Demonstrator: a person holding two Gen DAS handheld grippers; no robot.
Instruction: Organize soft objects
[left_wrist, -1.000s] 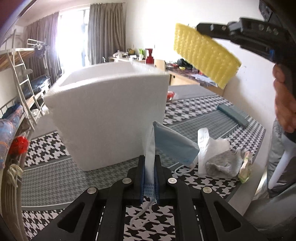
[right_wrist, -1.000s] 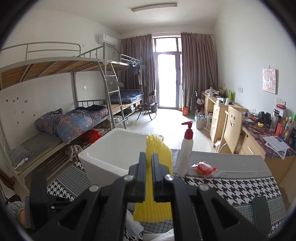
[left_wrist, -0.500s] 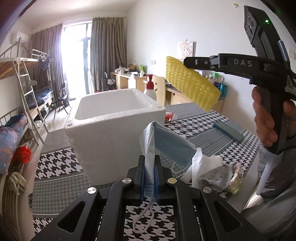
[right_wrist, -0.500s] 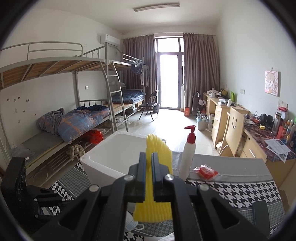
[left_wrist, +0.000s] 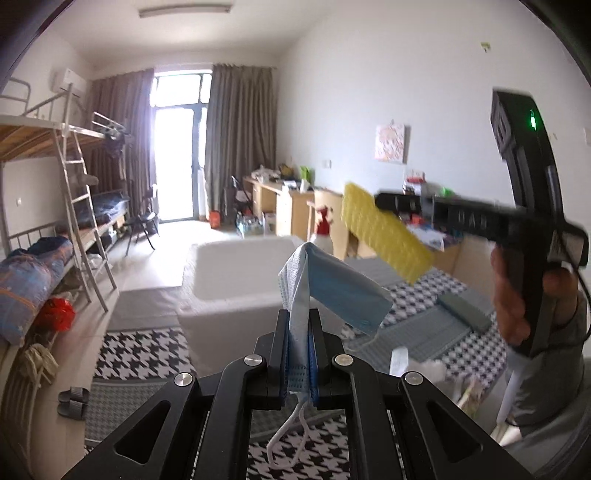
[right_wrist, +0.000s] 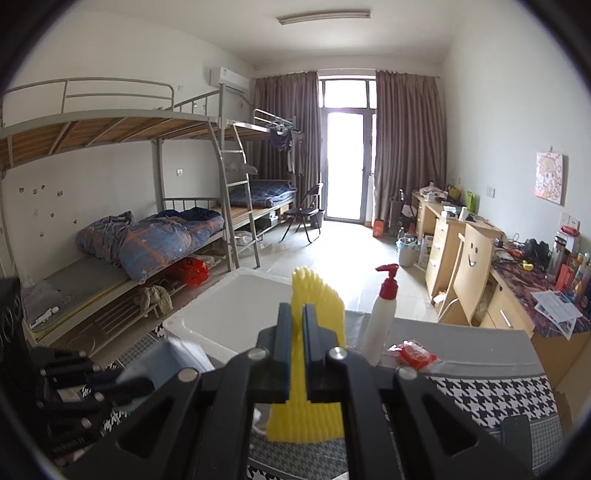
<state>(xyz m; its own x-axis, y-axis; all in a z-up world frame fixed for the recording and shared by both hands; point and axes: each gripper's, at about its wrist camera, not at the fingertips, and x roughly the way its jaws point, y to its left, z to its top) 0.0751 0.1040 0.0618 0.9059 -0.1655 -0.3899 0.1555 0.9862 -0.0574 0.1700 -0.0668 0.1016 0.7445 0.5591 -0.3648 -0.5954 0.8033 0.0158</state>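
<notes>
My left gripper (left_wrist: 298, 332) is shut on a blue face mask (left_wrist: 332, 291) and holds it in the air in front of the white foam box (left_wrist: 236, 273). The mask's ear loop hangs below the jaws. My right gripper (right_wrist: 296, 325) is shut on a yellow ridged sponge (right_wrist: 314, 354) and holds it above the table, to the right of the foam box (right_wrist: 229, 314). In the left wrist view the sponge (left_wrist: 384, 236) and the right gripper (left_wrist: 384, 201) hang high at the right. The left gripper shows in the right wrist view (right_wrist: 122, 384) at lower left with the mask.
A pump bottle with a red top (right_wrist: 382, 317) and a red packet (right_wrist: 415, 354) sit behind the box on the houndstooth cloth (right_wrist: 498, 391). A dark flat block (left_wrist: 465, 306) and crumpled white plastic (left_wrist: 428, 373) lie at the right. Bunk beds stand at the left, desks at the right.
Both grippers have risen with their objects. The foam box now lies lower and farther in the left wrist view. The right gripper and sponge have dropped in that view.
</notes>
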